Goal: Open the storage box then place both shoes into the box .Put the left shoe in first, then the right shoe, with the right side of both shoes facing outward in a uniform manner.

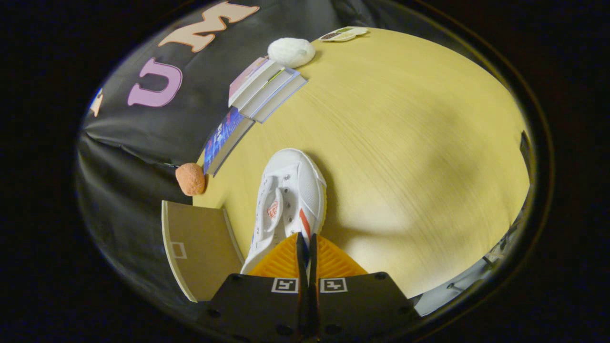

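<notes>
At the bottom centre of the frame the gripper [305,247] has its two fingers drawn almost together, only a thin slit between them, and they clamp the heel end of a white shoe [290,200], which seems lifted above the table [405,143] with a soft shadow under it. The shoe runs away from the fingers toward the middle of the frame, toe pointing up, with a red and blue stripe on its side and a small red mark on the tongue. To the lower left, just beside the shoe, stands a brown cardboard flap [200,247] of the storage box, its edge pale. Above it, at the table's edge, lies an orange ball [190,178]. Further up the left edge lie books [259,95] in a row, then a white fluffy lump [291,51], and at the top a small flat device [343,34].
</notes>
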`<action>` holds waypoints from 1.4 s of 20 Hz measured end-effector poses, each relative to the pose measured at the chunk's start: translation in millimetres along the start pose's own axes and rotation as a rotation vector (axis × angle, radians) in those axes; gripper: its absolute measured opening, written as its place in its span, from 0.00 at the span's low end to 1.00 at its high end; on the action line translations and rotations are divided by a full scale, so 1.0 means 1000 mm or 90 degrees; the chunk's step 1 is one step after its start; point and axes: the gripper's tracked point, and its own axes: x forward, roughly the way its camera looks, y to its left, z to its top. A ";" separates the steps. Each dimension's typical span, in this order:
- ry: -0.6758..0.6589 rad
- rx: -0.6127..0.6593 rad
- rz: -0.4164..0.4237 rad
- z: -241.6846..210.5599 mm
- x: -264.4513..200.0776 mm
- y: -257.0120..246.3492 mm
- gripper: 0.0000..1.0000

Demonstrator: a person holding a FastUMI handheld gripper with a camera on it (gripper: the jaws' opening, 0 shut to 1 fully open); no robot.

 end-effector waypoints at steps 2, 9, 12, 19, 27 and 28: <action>-0.004 -0.013 0.015 0.001 -0.002 0.011 0.03; -0.024 -0.070 0.123 0.012 -0.033 0.110 0.03; -0.024 -0.109 0.186 0.009 -0.051 0.176 0.02; 0.027 -0.212 0.282 -0.052 -0.050 0.303 0.02; 0.055 -0.254 0.247 -0.106 -0.011 0.308 0.02; 0.053 -0.237 0.252 -0.106 -0.011 0.316 0.02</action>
